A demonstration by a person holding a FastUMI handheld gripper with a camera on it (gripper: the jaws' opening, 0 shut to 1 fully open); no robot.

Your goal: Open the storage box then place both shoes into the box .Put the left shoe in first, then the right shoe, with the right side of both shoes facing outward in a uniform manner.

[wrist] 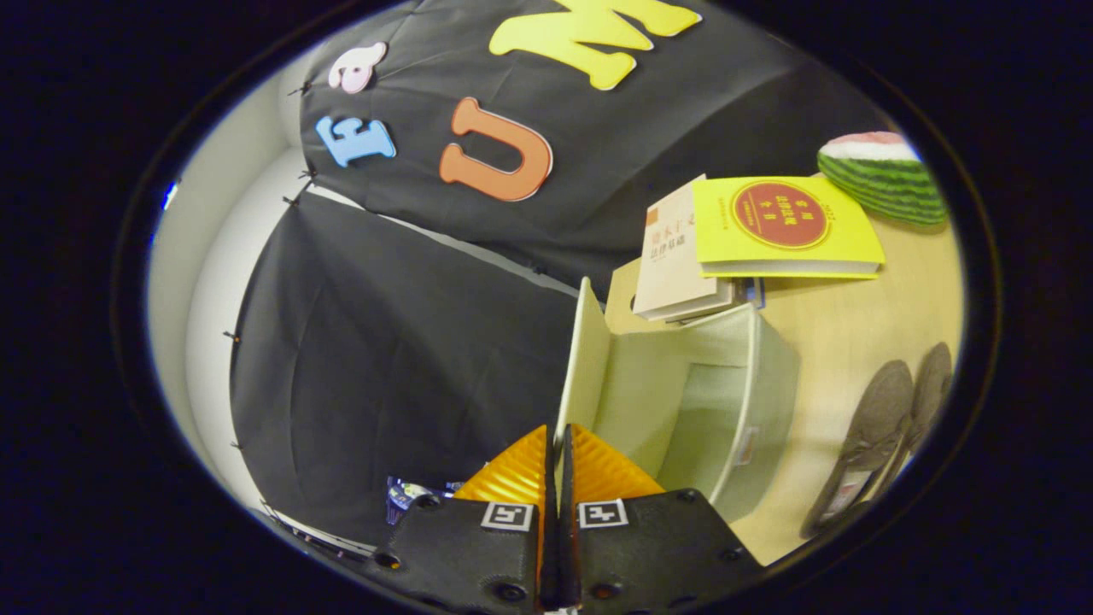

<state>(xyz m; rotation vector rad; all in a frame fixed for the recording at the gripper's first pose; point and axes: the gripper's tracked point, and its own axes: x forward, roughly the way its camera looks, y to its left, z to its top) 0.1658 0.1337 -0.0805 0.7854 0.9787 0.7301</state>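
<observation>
Pinching raised lid (579, 367) of storage box (734, 401), tongs (559, 457) closed on it; shoes (888, 427) beside box.

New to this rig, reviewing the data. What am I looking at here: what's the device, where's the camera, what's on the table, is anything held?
This is a handheld two-finger gripper carried by a person; no robot arm. The fisheye camera rides on it and looks forward along the two fingers. They are closed on the thin lid of the storage box, which stands swung open, showing the box's inside. On the wooden table beyond the box lie two stacked books and a watermelon-slice toy. Beside the box sits a pair of grey shoes, not yet inside. A black cloth wall stands behind.
</observation>
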